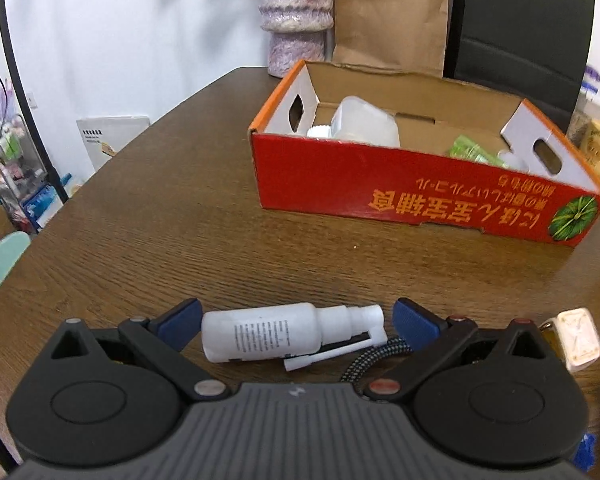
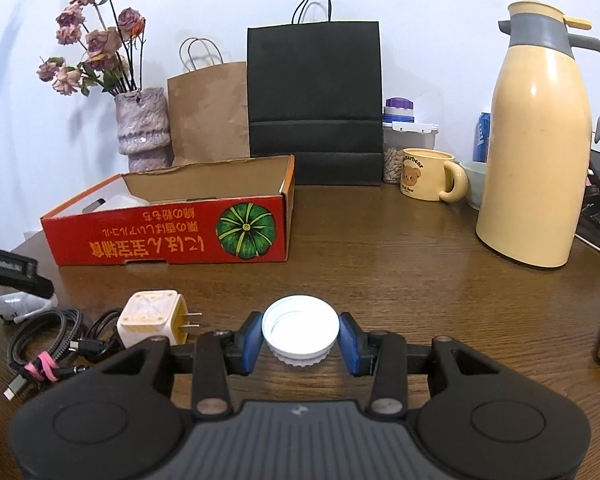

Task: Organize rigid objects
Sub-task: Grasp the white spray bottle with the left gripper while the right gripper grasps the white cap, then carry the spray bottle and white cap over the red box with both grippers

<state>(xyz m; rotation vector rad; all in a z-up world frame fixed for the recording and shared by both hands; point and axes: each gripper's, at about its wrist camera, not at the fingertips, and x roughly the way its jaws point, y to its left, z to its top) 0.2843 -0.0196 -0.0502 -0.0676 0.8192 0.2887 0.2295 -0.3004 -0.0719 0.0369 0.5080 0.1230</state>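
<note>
Left gripper (image 1: 296,322): jaws standing wide, flanking a white spray bottle (image 1: 278,336) lying on its side near the table's (image 1: 160,208) front edge, not touching it. Right gripper (image 2: 300,338): pads pressing both sides of a white lid (image 2: 300,330). Charger (image 2: 148,316) sitting just left; red box (image 2: 172,232) resting toward the back edge.

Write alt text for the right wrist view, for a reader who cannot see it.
The right tongs close around a white lid just above a wooden table. A white charger lies left; a red box and yellow jug stand behind.
</note>
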